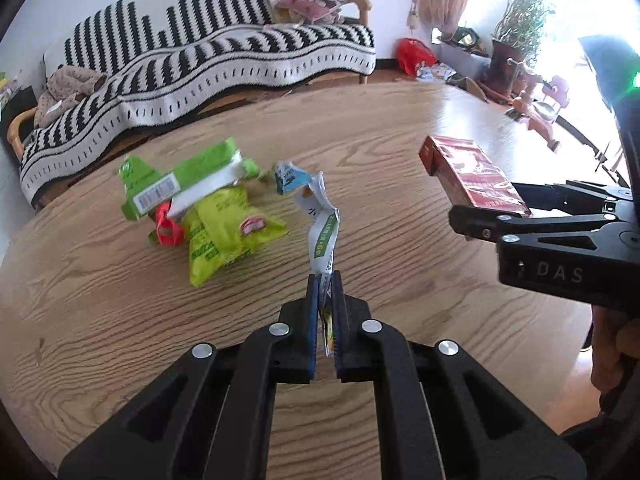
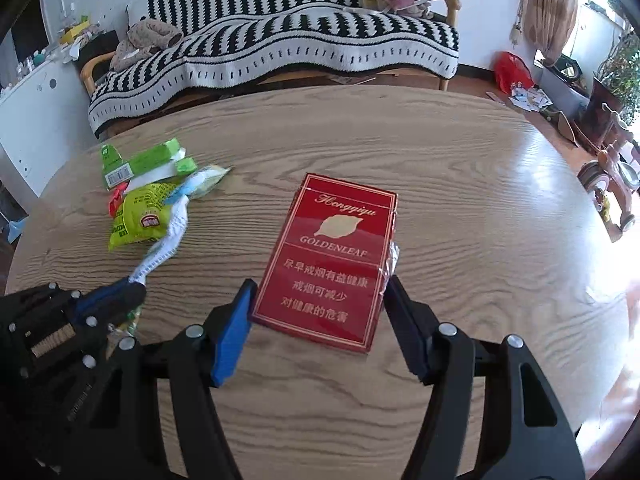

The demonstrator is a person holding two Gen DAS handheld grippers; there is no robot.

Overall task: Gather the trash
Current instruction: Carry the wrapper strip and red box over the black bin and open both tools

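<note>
Left gripper clamped a white wrapper | right gripper clamped a red cigarette pack | advice: lift both clear of the table, grips firm.

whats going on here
A person is clearing trash off a wooden table with two tools. The left hand-held gripper is shut on a crumpled white wrapper. The right hand-held gripper grips a red cigarette pack. A pile of green wrappers is still on the table.
</note>
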